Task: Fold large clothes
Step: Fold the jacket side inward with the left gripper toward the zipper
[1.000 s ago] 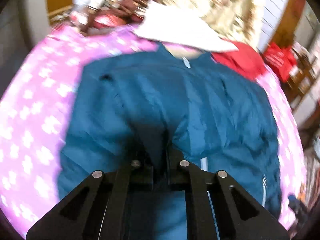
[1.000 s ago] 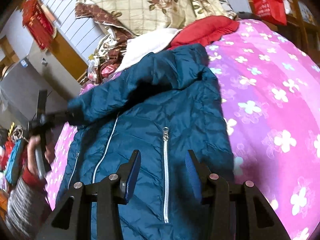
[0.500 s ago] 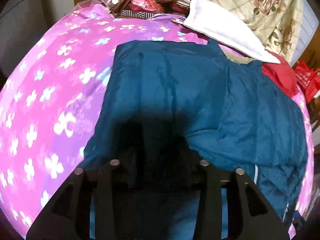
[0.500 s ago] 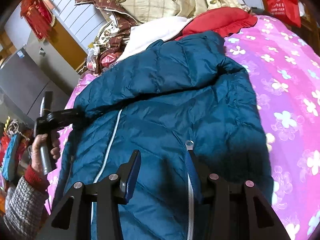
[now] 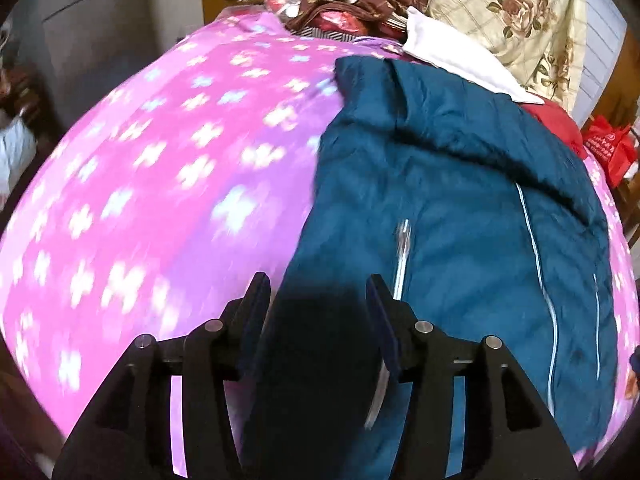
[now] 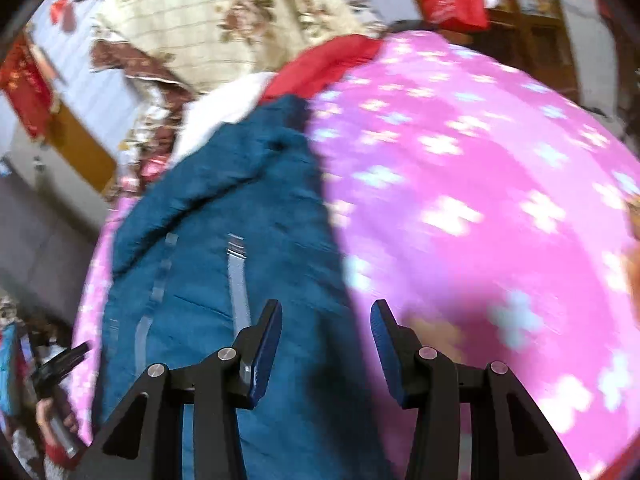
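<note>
I see the pink flowered bedspread (image 5: 168,184) filling most of both views, blurred. On it lies the teal puffer jacket (image 5: 460,208), its long axis running from my grippers away toward the pillows: collar end far, hem end near me. A sleeve is folded across its upper part, and the pale zipper lines run lengthwise down the front. Past the collar sit a cream floral quilt (image 5: 516,16), a white cloth (image 5: 452,56) and a red cloth (image 6: 324,66). My left gripper (image 5: 318,300) is spread wide over the jacket's near left edge, gripping nothing. My right gripper (image 6: 326,330) is likewise spread, over the jacket's right edge where it meets the bedspread.
</note>
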The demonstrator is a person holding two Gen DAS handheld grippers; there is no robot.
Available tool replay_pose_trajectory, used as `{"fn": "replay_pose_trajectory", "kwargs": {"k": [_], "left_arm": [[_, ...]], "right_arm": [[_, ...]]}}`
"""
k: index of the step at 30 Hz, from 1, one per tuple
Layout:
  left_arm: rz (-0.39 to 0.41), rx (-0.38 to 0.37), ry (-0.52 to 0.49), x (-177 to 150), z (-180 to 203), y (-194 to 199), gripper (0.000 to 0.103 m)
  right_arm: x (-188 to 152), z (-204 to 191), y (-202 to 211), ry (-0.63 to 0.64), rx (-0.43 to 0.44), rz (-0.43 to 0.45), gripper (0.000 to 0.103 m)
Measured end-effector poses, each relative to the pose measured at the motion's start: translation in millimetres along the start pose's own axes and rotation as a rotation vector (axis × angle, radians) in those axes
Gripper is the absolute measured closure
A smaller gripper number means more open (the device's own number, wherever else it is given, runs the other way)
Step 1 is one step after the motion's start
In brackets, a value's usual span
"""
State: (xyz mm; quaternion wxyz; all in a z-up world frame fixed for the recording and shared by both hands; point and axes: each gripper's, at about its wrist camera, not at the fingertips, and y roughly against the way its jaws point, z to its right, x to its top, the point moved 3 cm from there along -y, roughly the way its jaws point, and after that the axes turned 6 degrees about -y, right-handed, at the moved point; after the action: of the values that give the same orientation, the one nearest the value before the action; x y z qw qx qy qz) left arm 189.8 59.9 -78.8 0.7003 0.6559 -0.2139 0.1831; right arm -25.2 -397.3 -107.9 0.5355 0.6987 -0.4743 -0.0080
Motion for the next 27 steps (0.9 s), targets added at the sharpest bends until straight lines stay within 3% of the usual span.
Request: {"fn": "replay_pose_trajectory", "kwargs": {"k": [6,11,17,22,27], "left_arm": [[-0.005,-0.054,-0.003,-50,-5,12,0.053],[-0.001,-0.063,0.045,-66,-9,13,0.053],[-0.007,-0.078,0.056,-61,-19,8,0.053],[-0.061,-0.195,0.084,-54,-26,-11,0.051],[-0.046,-0.309,0.106,-58,-23,-9,0.037]], "right_arm": [[-40,31,-4,-0.075,0.047,-0.120,0.059],[-59,25,-5,-0.054,0.058,-0.103,0.059],[-58,24,-10,-0.042,0.070,-0.105,0.058],[-52,24,-13,-0.059,0.081,-0.108,0.058],[-53,24,-15,-0.064,0.134,-0.109,0.055]]}}
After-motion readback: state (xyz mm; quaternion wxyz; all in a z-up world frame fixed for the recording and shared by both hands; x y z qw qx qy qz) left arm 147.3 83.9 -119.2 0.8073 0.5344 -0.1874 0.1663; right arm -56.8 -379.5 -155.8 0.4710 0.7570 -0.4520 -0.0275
